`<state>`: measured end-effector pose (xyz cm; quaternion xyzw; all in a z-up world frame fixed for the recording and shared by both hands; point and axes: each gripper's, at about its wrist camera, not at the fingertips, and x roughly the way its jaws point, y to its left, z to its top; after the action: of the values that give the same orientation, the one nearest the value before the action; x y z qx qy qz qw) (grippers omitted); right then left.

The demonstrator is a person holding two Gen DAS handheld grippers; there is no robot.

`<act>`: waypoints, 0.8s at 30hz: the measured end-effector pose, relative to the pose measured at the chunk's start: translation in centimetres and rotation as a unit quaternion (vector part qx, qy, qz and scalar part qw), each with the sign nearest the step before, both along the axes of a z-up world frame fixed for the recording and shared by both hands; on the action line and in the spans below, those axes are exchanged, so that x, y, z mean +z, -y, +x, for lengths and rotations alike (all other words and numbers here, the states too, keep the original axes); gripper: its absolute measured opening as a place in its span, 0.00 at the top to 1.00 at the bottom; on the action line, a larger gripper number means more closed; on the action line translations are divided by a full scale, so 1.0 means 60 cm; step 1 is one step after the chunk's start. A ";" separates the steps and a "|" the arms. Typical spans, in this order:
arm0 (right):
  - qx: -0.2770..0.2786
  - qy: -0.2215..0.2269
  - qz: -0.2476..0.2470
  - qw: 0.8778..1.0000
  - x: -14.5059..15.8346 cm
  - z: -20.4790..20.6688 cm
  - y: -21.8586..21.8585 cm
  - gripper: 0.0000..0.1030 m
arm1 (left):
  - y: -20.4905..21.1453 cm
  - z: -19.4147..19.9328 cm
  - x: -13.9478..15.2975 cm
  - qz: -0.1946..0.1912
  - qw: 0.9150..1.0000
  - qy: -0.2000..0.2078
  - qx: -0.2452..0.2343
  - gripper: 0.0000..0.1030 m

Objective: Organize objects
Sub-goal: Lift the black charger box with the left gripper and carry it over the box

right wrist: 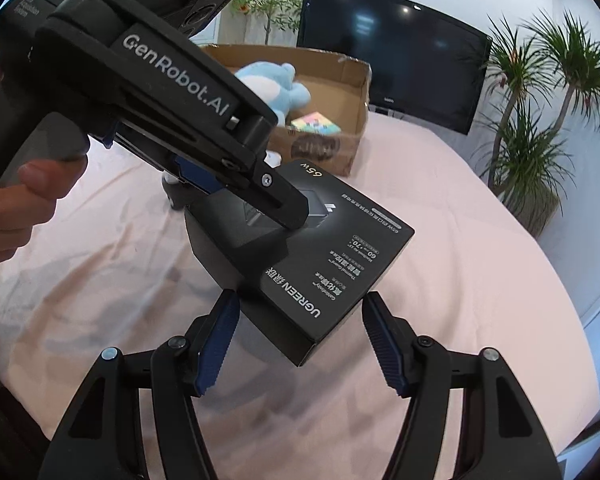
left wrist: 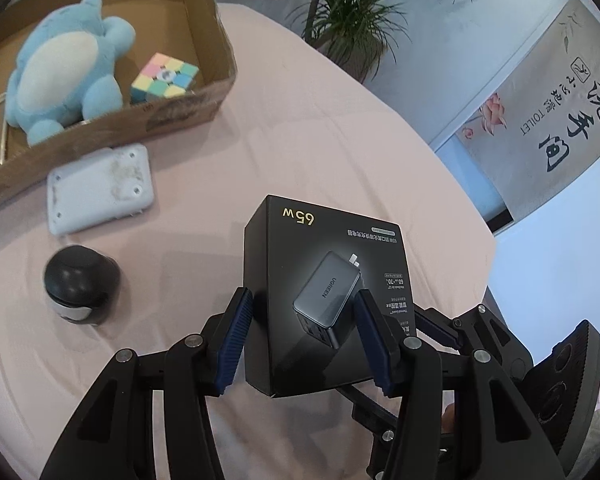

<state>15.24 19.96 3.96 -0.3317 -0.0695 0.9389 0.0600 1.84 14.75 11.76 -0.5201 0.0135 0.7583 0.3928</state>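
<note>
- Black cardboard makes up the UGREEN charger box [left wrist: 324, 300], marked "65w", which is sitting lifted clear of the pink worktop [left wrist: 300, 140], tilted, between both sets of tongs.
- Left tongs [left wrist: 306, 342] are clenching on the charger box, their blue ribbed pads [left wrist: 232, 344] pressing its two opposite sides; a hand [right wrist: 12, 208] is gripping their handle.
- Right tongs [right wrist: 300, 344] are sitting at the near corner of the charger box; one pad is lying against the box's side, the other is standing apart from it, so they are released.
- Beyond the charger box, a corrugated cardboard box [left wrist: 188, 108] is resting on the worktop, holding a blue plush toy [left wrist: 64, 68] and a pastel puzzle cube [left wrist: 164, 78] side by side.
- Between the charger box and the cardboard box, a white rectangular device [left wrist: 100, 188] is lying flat, just beside the cardboard wall.
- Near that device, to the left of the charger box, a black-topped round gadget [left wrist: 82, 284] is standing upright.
- Far behind the charger box, a dark television [right wrist: 396, 52] and potted palms [right wrist: 540, 128] are standing by the wall.
</note>
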 end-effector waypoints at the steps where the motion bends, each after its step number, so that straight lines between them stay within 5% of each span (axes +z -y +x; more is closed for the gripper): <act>1: 0.003 -0.004 0.002 1.000 0.005 -0.005 0.002 0.40 | 0.004 -0.004 0.009 0.002 1.000 -0.003 0.003 0.51; 24: 0.077 -0.053 0.055 0.994 0.073 -0.134 0.040 0.40 | 0.104 -0.099 0.108 0.042 0.993 -0.074 0.084 0.51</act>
<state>7.18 17.56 8.37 -0.2712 -0.1428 0.9518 0.0093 -4.12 8.50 18.22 -0.4449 -0.0336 0.8249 0.3470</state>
